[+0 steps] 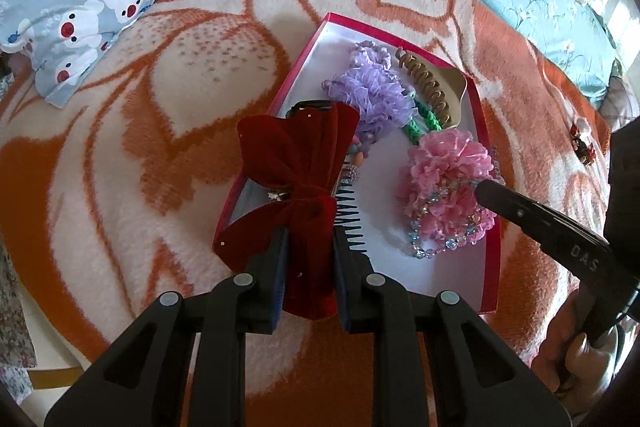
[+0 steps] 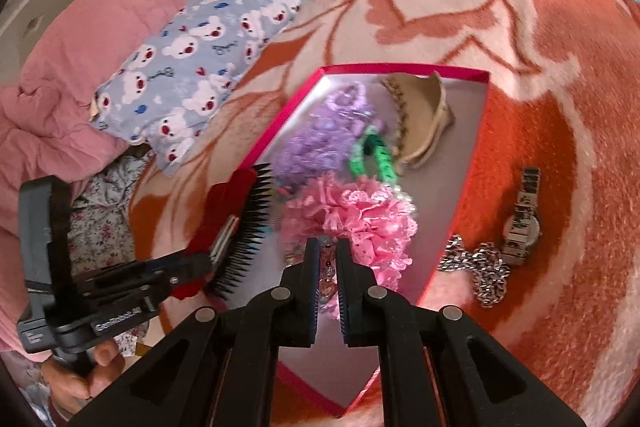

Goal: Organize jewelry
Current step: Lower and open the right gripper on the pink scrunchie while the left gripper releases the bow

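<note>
Left fingers [image 1: 310, 239] clamped the red velvet bow comb [image 1: 296, 163] over the pink box's [image 1: 490, 259] seven-o'clock corner, likely to add it; right fingers [image 2: 328, 247] pinched a beaded strand [image 2: 326, 269] beside the pink scrunchie [image 2: 360, 223].

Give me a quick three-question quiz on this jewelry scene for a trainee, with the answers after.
1. True or false: the left gripper is shut on the red velvet bow comb.
2. Which items lie on the blanket, outside the pink box? A) wristwatch and silver chain B) purple scrunchie C) green braid
3. Fill in: the right gripper holds a beaded ____ over the box.

Key
1. True.
2. A: the wristwatch and silver chain lie right of the box.
3. Bracelet, beside the pink scrunchie.
</note>
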Demonstrator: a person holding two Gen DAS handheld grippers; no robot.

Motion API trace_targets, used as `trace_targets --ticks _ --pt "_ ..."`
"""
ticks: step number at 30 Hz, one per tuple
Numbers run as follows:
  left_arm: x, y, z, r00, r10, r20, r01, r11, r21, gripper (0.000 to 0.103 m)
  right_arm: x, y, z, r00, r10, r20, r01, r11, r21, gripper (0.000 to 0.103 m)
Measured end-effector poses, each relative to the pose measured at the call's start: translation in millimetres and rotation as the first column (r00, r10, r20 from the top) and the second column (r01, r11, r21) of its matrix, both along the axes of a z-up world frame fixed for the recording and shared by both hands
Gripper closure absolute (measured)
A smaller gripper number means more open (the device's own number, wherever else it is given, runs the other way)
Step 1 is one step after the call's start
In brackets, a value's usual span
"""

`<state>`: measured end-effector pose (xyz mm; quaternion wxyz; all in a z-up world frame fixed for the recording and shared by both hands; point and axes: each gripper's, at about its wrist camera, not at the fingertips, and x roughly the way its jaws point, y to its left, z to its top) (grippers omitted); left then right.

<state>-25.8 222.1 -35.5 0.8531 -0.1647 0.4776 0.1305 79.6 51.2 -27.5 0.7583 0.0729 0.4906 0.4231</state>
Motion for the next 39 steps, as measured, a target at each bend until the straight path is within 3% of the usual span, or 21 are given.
trace_targets --ticks 19,30,35,39 --pt "5.1 -7.6 -1.4 1.000 -0.010 -0.027 0.011 0.999 0.045 0.084 7.0 -5.0 -15.9 0.999 -0.021 -0.031 0.020 1.000 -0.011 0.095" --pt "5.6 -8.6 -2.2 1.000 -0.018 -0.025 0.019 0.999 0.047 0.074 6.1 -4.4 -16.1 1.000 -0.018 -0.024 0.017 1.000 -0.017 0.093" --pt "3.6 -12.4 0.3 1.000 -0.022 -0.021 0.023 0.999 0.043 0.057 4.4 -4.3 -14.3 1.000 -0.009 -0.021 0.009 1.000 -0.017 0.086" --pt "1.5 -12.1 0.9 1.000 -0.017 -0.019 0.018 0.999 0.040 0.056 1.9 -7.4 -8.8 1.000 -0.002 -0.023 0.002 1.000 0.004 0.072"
